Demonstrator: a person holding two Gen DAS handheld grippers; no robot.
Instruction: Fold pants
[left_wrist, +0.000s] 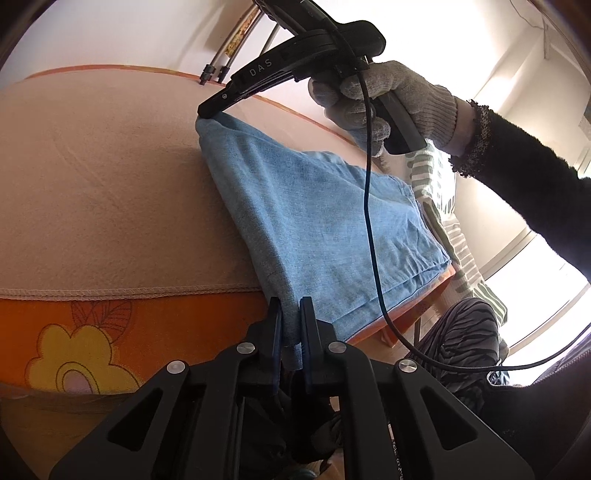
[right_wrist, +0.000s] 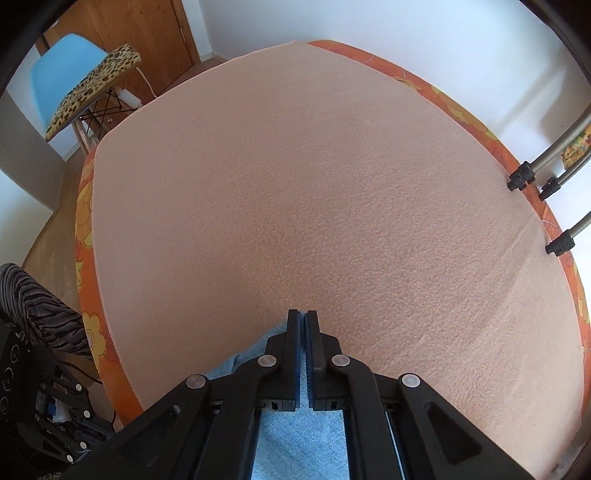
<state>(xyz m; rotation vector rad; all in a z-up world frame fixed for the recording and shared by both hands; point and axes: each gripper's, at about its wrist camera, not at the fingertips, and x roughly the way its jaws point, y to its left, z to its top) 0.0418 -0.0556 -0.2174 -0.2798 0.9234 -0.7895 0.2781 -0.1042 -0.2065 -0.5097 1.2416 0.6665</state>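
Observation:
Light blue denim pants (left_wrist: 321, 229) lie folded on a table under a peach cloth (left_wrist: 110, 184). My left gripper (left_wrist: 291, 314) is shut on the near corner of the pants at the table's front edge. Across the fabric, my right gripper (left_wrist: 207, 114), held by a gloved hand (left_wrist: 388, 99), is shut on the far corner. In the right wrist view, the right gripper (right_wrist: 303, 317) points steeply down with its pads together, and blue denim (right_wrist: 299, 435) shows beneath and between its fingers.
An orange flowered tablecloth (left_wrist: 92, 332) shows under the peach cloth (right_wrist: 295, 184). A blue chair with a leopard cushion (right_wrist: 92, 92) stands past the far left corner. Metal tube legs (right_wrist: 543, 173) rest on the table's right edge. A striped garment (left_wrist: 454, 240) hangs at the right.

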